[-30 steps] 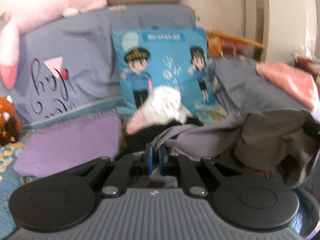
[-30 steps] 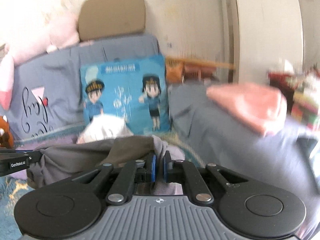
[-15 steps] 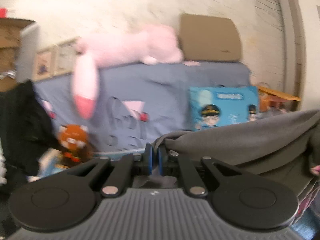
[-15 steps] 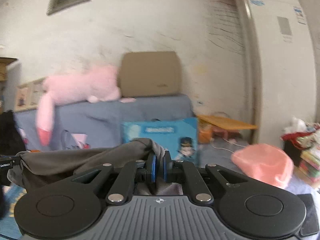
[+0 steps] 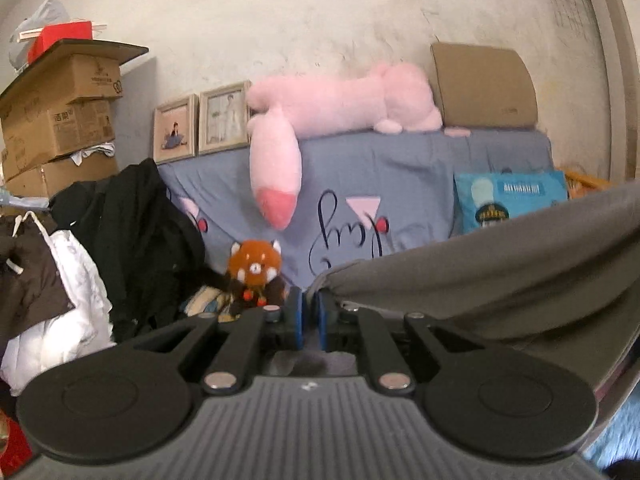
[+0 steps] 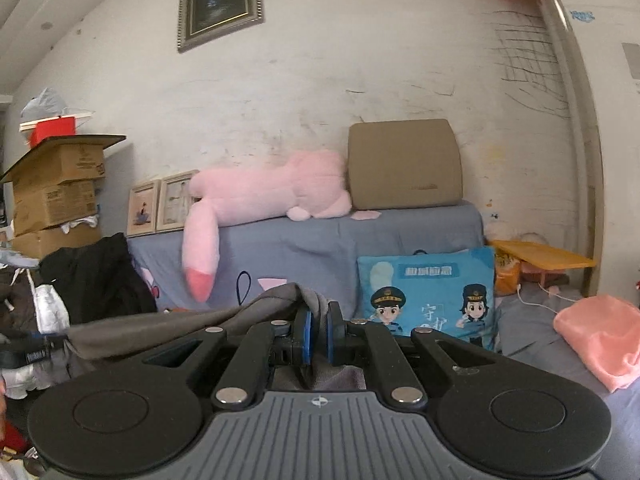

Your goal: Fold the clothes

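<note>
Grey garment (image 5: 500, 268) stretched in the air between the two tools, taut edge running from the left tool (image 5: 310, 322) off to the right of its view; in the right wrist view the same grey garment (image 6: 168, 326) runs left from the right tool (image 6: 316, 334) toward the other tool, seen small at the left edge (image 6: 28, 354). Cloth bunched at both tips, more hanging below behind the fingers.

Left tool: blue pads nearly together, clamped on a corner of the garment; fabric visible in the slit and under it. Right tool: pads nearly together too, pinching a fold of the garment that humps up over the tips.

Behind: sofa with a blue-grey cover (image 6: 312, 248), long pink plush (image 6: 264, 194) lying on its top, tan cushion (image 6: 404, 164) beside it. Blue cartoon pillow (image 6: 426, 294) on the seat, pink folded cloth (image 6: 596, 332) to the right. Red panda toy (image 5: 254, 262) near the left tool tips. Black jacket (image 5: 132, 236) and white clothing piled at left, stacked cardboard boxes (image 5: 60, 112), framed pictures (image 5: 200, 122), scuffed white wall, dark framed picture (image 6: 220, 0) high up.
</note>
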`<control>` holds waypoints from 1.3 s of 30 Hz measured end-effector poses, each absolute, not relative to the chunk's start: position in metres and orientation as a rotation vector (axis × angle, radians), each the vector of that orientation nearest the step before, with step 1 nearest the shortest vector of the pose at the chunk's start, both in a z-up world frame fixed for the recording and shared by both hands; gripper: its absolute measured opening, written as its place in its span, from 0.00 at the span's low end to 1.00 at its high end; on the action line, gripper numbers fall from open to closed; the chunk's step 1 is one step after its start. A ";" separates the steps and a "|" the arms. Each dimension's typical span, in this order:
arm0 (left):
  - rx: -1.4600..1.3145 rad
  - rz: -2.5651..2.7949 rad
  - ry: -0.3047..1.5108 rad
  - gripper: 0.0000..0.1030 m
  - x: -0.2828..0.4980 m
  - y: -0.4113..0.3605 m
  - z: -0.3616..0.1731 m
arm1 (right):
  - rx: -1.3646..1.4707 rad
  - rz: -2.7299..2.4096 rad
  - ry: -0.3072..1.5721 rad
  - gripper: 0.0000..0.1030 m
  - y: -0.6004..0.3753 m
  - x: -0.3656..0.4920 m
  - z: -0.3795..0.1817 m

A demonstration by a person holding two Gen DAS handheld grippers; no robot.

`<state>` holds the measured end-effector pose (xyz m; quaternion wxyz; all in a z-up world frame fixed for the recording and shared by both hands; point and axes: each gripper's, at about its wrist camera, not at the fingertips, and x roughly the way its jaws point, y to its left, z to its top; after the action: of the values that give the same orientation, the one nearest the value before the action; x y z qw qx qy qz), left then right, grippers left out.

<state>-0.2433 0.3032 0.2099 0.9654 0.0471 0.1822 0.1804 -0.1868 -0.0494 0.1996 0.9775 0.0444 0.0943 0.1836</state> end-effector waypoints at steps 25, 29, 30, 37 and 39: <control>-0.040 0.368 0.744 0.12 -0.125 0.341 0.018 | -0.428 0.630 0.600 0.07 0.264 0.061 0.054; -0.051 0.379 0.795 0.28 -0.092 0.351 -0.008 | -0.321 0.644 0.774 0.11 0.296 0.105 -0.010; -0.054 0.382 0.805 0.33 -0.085 0.352 -0.015 | -0.300 0.638 0.799 0.12 0.298 0.111 -0.021; 0.028 0.404 0.784 1.00 -0.064 0.329 -0.033 | -0.252 0.581 0.802 0.68 0.283 0.114 -0.056; 0.039 0.392 0.787 1.00 -0.060 0.319 -0.033 | -0.291 0.571 0.769 0.73 0.272 0.105 -0.051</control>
<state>-0.0602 0.3192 -0.0332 0.9048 0.0187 0.3808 0.1895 0.1050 0.2718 -0.0513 0.8773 -0.1397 0.3685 0.2738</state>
